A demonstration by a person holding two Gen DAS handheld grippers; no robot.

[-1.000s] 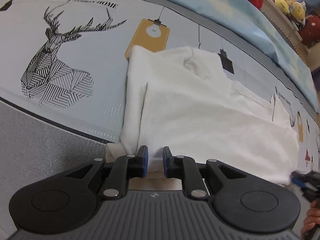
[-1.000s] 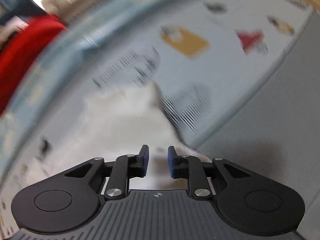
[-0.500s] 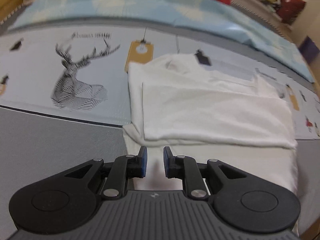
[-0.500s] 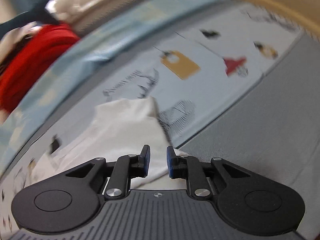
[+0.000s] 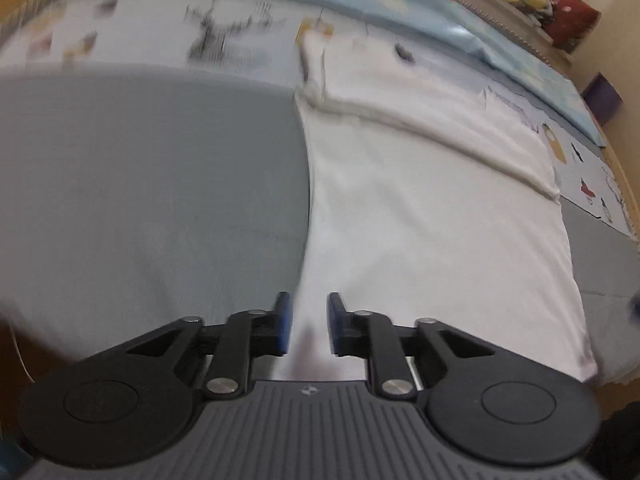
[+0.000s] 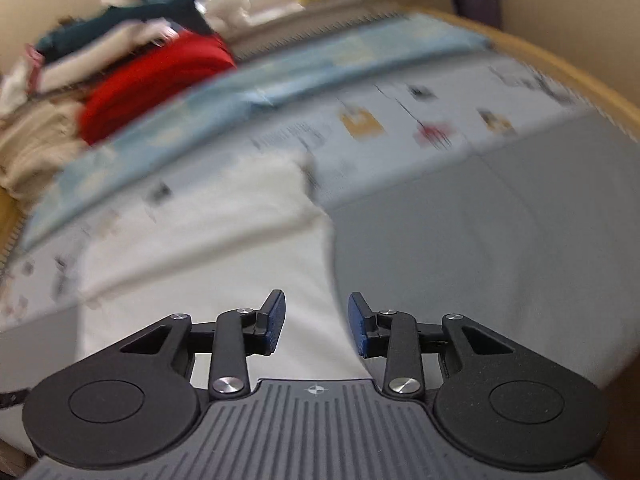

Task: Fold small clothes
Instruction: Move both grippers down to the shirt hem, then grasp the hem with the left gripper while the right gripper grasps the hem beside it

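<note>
Lying flat on the bed, the white garment (image 5: 420,216) spreads across the grey mat (image 5: 152,184) and up onto the printed sheet (image 5: 132,40), with a folded edge running as a ridge across its far part. In the left wrist view, from the left: bare grey mat, then the garment's straight left edge, then the cloth itself filling the right half. The left gripper (image 5: 308,322) hangs over that left edge near the hem, its blue pads a narrow gap apart with nothing pinched between them. The sheet's prints, a deer figure and small pictures with lettering, are too blurred to read.

In the right wrist view the garment (image 6: 224,256) lies on the left, its right edge passing under the right gripper (image 6: 316,318), grey mat to the right. Those jaws are opening, wider than the left pair, and hold nothing. A red cloth (image 6: 152,80) sits behind a pale blue blanket (image 6: 280,76).
</note>
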